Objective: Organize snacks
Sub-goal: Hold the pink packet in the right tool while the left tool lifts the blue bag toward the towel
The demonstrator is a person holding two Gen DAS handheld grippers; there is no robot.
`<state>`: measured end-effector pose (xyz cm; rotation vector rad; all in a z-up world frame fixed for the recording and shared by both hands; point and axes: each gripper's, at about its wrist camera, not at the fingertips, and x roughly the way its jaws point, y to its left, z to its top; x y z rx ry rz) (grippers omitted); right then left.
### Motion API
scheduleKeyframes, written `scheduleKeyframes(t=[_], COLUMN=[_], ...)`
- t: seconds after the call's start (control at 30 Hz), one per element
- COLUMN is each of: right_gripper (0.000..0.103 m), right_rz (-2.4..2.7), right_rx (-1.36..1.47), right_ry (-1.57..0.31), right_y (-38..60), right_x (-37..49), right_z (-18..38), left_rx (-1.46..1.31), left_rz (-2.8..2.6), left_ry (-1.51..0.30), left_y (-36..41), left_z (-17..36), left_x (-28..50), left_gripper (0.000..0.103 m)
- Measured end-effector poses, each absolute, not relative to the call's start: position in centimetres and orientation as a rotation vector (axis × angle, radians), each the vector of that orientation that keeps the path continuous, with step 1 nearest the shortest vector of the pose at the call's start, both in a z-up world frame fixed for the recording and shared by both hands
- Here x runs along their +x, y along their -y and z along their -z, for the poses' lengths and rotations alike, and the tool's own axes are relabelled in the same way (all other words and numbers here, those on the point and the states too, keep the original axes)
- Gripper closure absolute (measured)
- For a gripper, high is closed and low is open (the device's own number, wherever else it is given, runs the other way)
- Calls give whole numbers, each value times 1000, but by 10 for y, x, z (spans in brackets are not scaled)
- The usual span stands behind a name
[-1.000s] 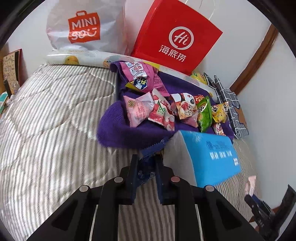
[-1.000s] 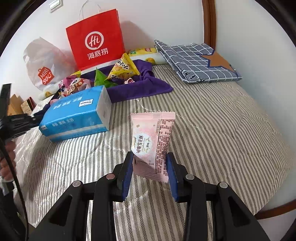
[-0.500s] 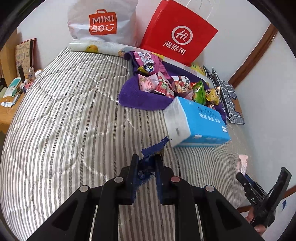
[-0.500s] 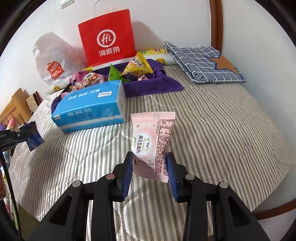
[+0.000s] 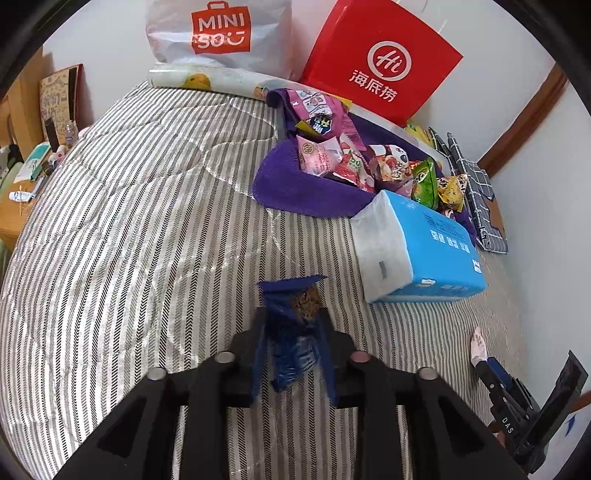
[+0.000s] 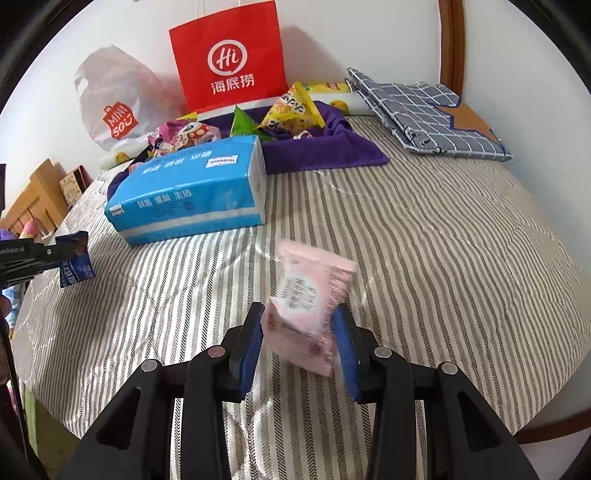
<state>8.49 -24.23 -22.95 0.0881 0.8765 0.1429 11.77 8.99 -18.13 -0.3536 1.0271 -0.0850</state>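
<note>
The pink snack packet (image 6: 308,295) sits tilted between the fingers of the right gripper (image 6: 298,308), low over the striped bed (image 6: 461,258) near its front edge. It is smeared with motion while the fingers are sharp. The fingers stand apart about as wide as the packet, so it looks loose and probably dropping, not pinched.

The blue snack packet (image 5: 288,354) stands upright between the fingers of the left gripper (image 5: 292,314), over open bedding just in front of the blue tissue pack (image 5: 436,243). There is a visible gap on each side of it, so the left fingers look spread too, with little or no hold on the packet.

Behind the tissue pack, most of the snacks (image 5: 354,162) lie heaped on the purple towel (image 5: 295,188): pink, red, green and yellow bags, unsorted. Beyond them a red paper bag (image 5: 380,62) and a white Miniso bag (image 5: 218,33) lean on the wall.

Judging by this, the work is at an early stage. Two packets have been carried clear of the heap and are about to be laid down well apart, perhaps as the start of separate groups. The whole pile on the towel is left to sort.
</note>
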Motion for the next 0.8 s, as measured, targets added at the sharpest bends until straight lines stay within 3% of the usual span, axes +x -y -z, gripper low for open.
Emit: scheduleKeyframes(t=[0.2, 0.37, 0.63, 0.67, 0.7, 0.8], right_gripper=[51, 47, 44, 43, 43, 43], right_rz=[-151, -154, -139, -136, -133, -129], right_rx=[82, 105, 110, 109, 109, 112], right_ry=[-848, -835, -811, -810, -810, -818], right_y=[245, 251, 258, 259, 261, 264], right_x=[81, 77, 73, 73, 73, 75], right_z=[223, 217, 211, 211, 212, 214], left_rx=[-299, -259, -206, -183, -165, -110], left_rz=[42, 22, -21, -32, -40, 1], left_ry=[-1028, -1037, -1019, -1007, -994, -969], left_y=[-88, -79, -54, -50, -48, -38], left_z=[182, 185, 197, 197, 197, 196], left_x=[113, 109, 115, 115, 115, 117], left_gripper=[47, 41, 43, 50, 64, 65])
